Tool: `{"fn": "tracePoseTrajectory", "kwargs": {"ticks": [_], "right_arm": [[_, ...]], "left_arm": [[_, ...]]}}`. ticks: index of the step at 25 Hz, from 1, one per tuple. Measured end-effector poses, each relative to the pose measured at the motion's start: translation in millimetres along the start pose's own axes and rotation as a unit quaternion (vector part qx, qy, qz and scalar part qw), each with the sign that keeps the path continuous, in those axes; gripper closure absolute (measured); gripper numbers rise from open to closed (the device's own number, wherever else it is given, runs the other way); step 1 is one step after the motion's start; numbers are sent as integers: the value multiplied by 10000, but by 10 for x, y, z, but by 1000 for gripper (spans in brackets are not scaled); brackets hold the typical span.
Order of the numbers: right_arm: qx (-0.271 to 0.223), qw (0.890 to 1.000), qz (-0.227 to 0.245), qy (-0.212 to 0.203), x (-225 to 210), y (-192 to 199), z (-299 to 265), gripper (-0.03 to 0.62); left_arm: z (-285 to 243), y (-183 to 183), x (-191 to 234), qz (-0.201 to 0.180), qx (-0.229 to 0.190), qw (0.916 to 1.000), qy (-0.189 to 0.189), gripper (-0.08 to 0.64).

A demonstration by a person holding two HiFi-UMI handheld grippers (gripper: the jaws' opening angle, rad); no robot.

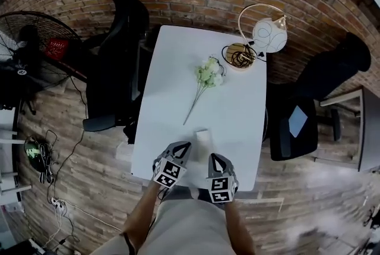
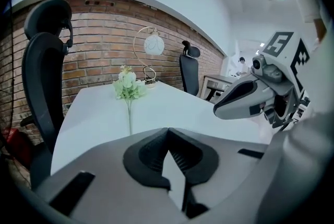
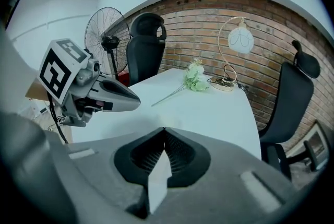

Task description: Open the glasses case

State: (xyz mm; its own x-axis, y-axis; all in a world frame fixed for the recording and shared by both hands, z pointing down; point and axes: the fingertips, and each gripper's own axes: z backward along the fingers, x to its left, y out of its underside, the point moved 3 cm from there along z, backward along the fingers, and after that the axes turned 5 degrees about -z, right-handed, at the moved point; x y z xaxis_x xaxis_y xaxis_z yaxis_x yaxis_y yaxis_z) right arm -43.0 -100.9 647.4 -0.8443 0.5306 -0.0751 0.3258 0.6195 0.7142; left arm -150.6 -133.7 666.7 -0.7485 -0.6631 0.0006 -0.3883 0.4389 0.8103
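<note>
In the head view a small white glasses case (image 1: 202,137) lies near the front edge of the white table (image 1: 178,63). My left gripper (image 1: 183,147) is just left of the case and my right gripper (image 1: 214,158) is just right of it, both angled down toward it. The left gripper (image 2: 168,130) has its jaw tips together with nothing between them. The right gripper (image 3: 164,129) is shut the same way and empty. Neither gripper view shows the case clearly. Each gripper view catches the other gripper at its side.
A pale artificial flower (image 1: 208,74) lies mid-table, and a globe lamp (image 1: 262,35) on a wooden base stands at the far right corner. Black office chairs (image 1: 122,22) stand left and right (image 1: 323,78). A floor fan (image 1: 37,46) is at the left.
</note>
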Motion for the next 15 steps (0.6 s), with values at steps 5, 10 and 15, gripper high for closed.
{"fn": "tracePoseTrajectory", "kwargs": {"ticks": [5, 10, 15], "right_arm": [[66, 9998, -51, 177, 21, 11, -74, 586], [108, 9994, -132, 288, 59, 72, -157, 581], [174, 9991, -201, 328, 75, 128, -179, 580]], "left_arm": [[-120, 96, 6, -161, 179, 9993, 273, 555], [-201, 177, 12, -296, 290, 9982, 444, 555], [-259, 229, -14, -384, 386, 9969, 562, 555]]}}
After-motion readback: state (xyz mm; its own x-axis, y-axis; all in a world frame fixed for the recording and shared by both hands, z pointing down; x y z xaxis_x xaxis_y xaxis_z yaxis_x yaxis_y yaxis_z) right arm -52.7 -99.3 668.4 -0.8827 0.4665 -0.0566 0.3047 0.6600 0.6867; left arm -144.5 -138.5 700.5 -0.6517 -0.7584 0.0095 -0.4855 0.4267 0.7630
